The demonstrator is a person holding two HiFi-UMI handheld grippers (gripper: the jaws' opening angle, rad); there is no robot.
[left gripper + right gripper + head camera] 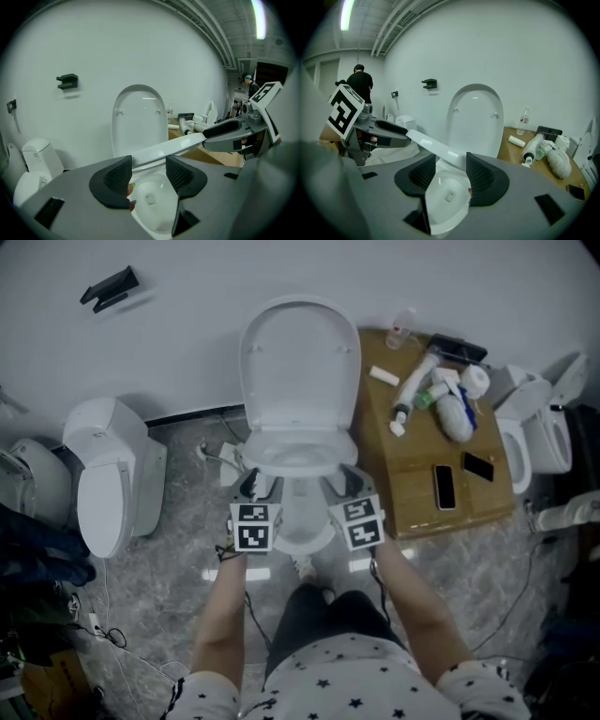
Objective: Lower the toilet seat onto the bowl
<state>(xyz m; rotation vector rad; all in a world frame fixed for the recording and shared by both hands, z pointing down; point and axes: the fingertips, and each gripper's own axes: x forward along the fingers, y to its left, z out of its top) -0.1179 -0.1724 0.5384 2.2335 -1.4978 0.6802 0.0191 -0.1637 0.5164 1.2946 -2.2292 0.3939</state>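
A white toilet stands against the wall with its lid [298, 357] upright. The toilet seat [298, 457] hangs part-way down over the bowl [305, 523]. My left gripper [251, 486] is shut on the seat's front rim at the left, and my right gripper [349, 484] is shut on it at the right. In the left gripper view the seat [173, 147] runs as a white band from my left gripper [149, 169] across to the other gripper, with the bowl [152, 206] below. The right gripper view mirrors this: seat [436, 146], right gripper [451, 171], bowl [445, 197].
A wooden table [412, 484] with bottles, a paper roll and two phones stands close at the right. Other toilets sit at the left [108, 474] and far right [539, 427]. A black bracket [111, 287] is on the wall. Cables lie on the floor. A person [360, 82] stands far off.
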